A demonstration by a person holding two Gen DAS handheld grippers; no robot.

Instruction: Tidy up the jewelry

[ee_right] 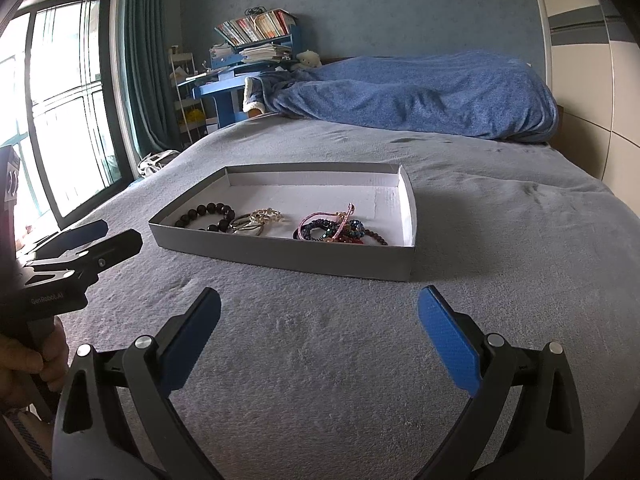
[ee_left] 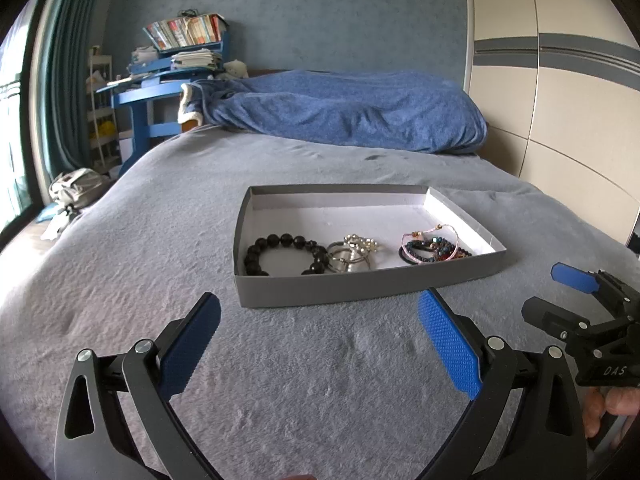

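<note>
My left gripper [ee_left: 320, 312]: jaws wide apart, holding nothing, above the grey bedspread [ee_left: 120, 280].
My right gripper [ee_right: 320, 312]: jaws apart, likewise bare.
Jewelry: black bead bracelet [ee_left: 280, 254], key rings [ee_left: 350, 258], colourful bracelets [ee_left: 434, 249], all inside the grey tray [ee_left: 360, 290] ahead.

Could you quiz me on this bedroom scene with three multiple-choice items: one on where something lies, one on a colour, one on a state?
1. Where does the black beaded bracelet lie?
A. in the shallow grey cardboard tray
B. on the blue blanket
C. between a gripper's fingers

2. What colour is the rumpled fleece blanket at the head of the bed?
A. red
B. blue
C. white

3. How do the left gripper and right gripper stand?
A. both shut on jewelry
B. one open, one shut
C. both open, holding nothing

Answers: 1 A, the bracelet sits at the tray's left end. 2 B, it is plainly blue. 3 C, each shows a wide gap over bare bedcover.
</note>
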